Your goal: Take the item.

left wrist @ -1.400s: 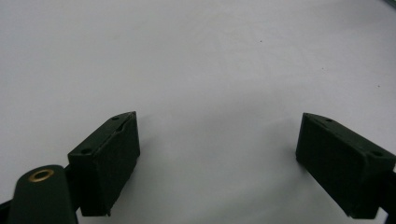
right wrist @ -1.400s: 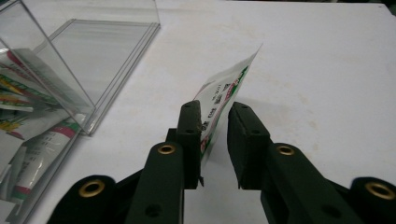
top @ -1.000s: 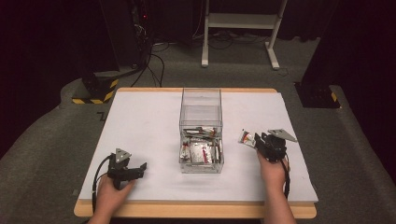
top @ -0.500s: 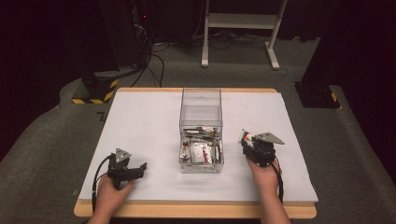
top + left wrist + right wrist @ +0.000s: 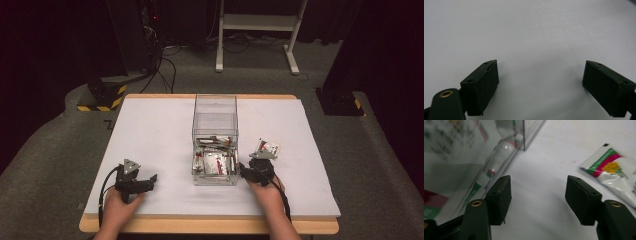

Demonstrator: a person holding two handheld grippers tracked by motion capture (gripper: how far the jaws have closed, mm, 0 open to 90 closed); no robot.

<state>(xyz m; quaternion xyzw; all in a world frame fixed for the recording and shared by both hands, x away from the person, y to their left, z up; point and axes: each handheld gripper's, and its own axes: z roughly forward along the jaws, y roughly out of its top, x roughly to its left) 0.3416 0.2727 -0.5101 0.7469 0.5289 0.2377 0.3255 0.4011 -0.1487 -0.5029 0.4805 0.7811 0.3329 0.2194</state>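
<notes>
Your right gripper point(image 5: 248, 171), jaws just opening and empty, sits beside the clear box point(image 5: 215, 131); the sachet point(image 5: 266, 147) lies near the desk's right edge. Swing carelessly and you'll knock the box.

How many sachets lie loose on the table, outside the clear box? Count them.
1. The sachet lies on the table right of the box, just beyond the right claw. The box holds several more sachets; others may be hidden behind the hand.
</notes>
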